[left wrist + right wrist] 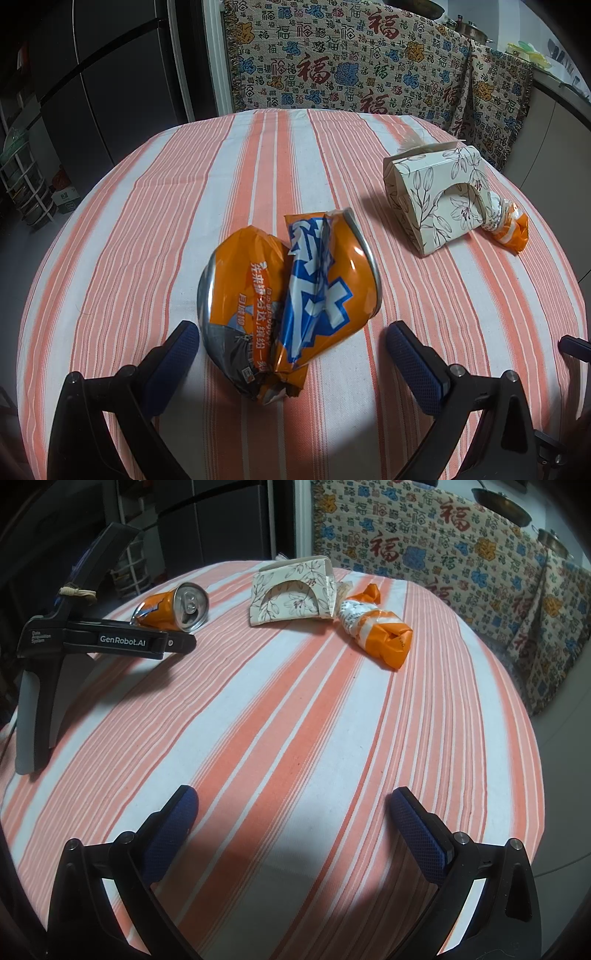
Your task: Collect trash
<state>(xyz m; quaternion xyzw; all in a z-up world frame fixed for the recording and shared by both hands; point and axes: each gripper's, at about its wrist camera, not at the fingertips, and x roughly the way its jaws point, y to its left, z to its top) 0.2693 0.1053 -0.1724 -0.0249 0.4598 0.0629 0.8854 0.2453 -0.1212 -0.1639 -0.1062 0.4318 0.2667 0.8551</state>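
Observation:
A crushed orange soda can (288, 295) lies on the striped tablecloth (184, 203), right in front of my open left gripper (291, 347), partly between its blue fingertips. The can also shows in the right wrist view (173, 607), with the left gripper's body beside it. A floral paper box (436, 199) lies on its side at the right, with a crumpled orange-and-white wrapper (508, 225) behind it. In the right wrist view the box (291, 590) and wrapper (380, 629) lie far ahead. My right gripper (291, 823) is open and empty above the cloth.
The round table's edge drops off on all sides. A patterned cloth (351, 55) covers furniture behind the table. A dark fridge (92, 74) and a white rack (26, 184) stand to the left. Pans (502, 502) sit on the covered furniture.

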